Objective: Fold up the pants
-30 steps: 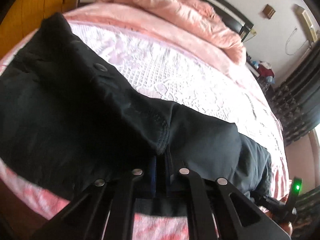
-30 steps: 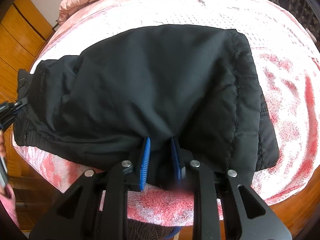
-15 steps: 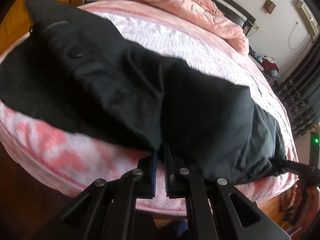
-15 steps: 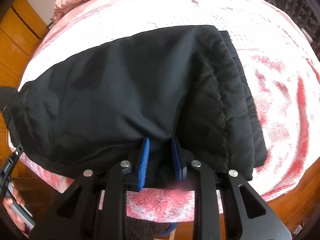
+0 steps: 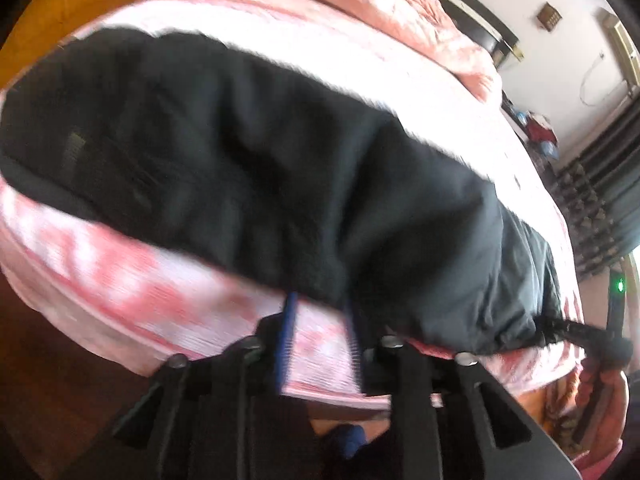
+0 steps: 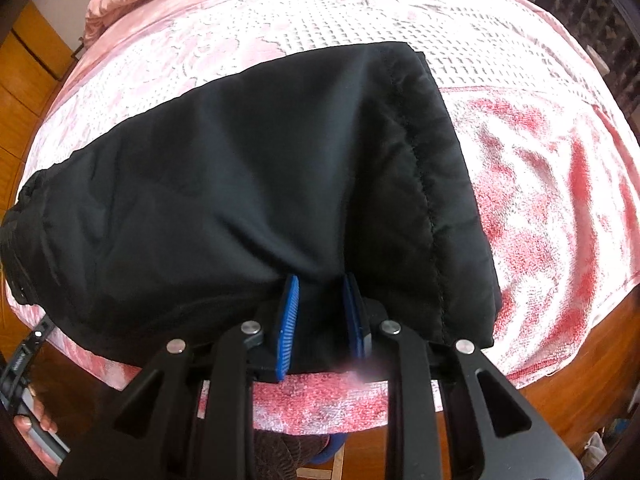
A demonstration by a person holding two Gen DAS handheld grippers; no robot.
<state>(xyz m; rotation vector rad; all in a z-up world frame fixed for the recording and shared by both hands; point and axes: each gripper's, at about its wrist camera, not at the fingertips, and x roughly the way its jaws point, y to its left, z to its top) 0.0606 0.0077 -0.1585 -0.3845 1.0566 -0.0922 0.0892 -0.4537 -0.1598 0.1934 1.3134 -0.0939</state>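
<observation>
Black padded pants (image 5: 280, 168) lie folded across the near edge of a pink bed. In the left wrist view my left gripper (image 5: 320, 312) is open, its blue pads apart just under the pants' near edge, with nothing between them but bedspread. In the right wrist view the pants (image 6: 240, 184) fill the middle, a stitched hem running down the right side. My right gripper (image 6: 320, 300) is shut on a bunch of the pants' near edge. The right gripper (image 5: 580, 332) also shows at the far right of the left wrist view, at the pants' end.
A pink and white bedspread (image 6: 540, 168) covers the bed. A bunched pink quilt (image 5: 380, 8) lies at the headboard. Wooden floor (image 6: 560, 400) lies below the bed edge. Dark curtains (image 5: 608, 184) hang at the right.
My left gripper has opened and let go of the pants, which now lie flat over the lower layer. The right gripper still holds its edge.
</observation>
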